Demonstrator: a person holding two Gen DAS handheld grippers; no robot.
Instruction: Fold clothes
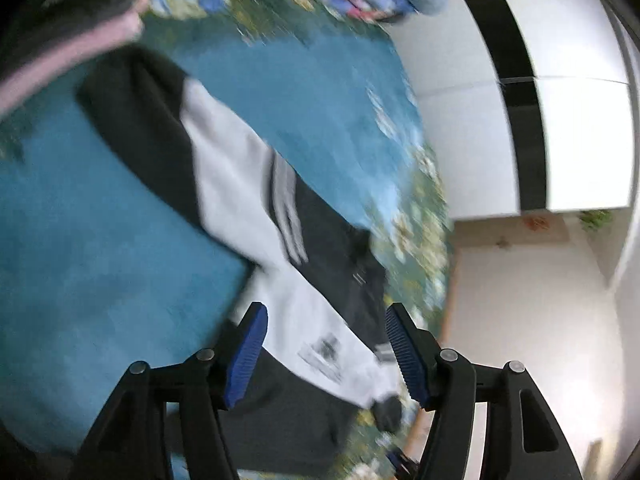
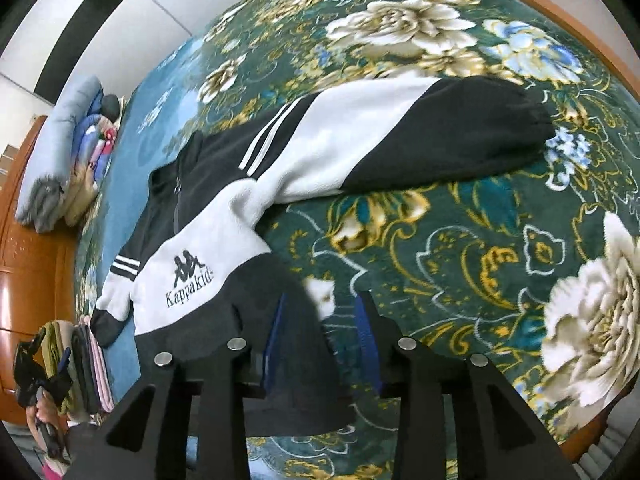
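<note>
A black and white fleece jacket (image 2: pixel 280 152) with white stripes and a Kappa Kids logo lies spread on the floral bed blanket (image 2: pixel 460 240). One sleeve reaches to the right. My right gripper (image 2: pixel 320 320) is open, its jaws either side of the black hem fabric (image 2: pixel 288 320) without closing on it. In the blurred left wrist view the jacket (image 1: pixel 240 184) lies ahead, and my left gripper (image 1: pixel 326 344) is open just above its white logo panel, holding nothing.
Folded bedding and pillows (image 2: pixel 68 152) sit by the wooden headboard (image 2: pixel 32 280). A stack of folded clothes (image 2: pixel 90 368) lies at the bed's left edge, also seen as pink and grey folds (image 1: pixel 68 40). White wall and floor (image 1: pixel 520 320) lie beyond the bed edge.
</note>
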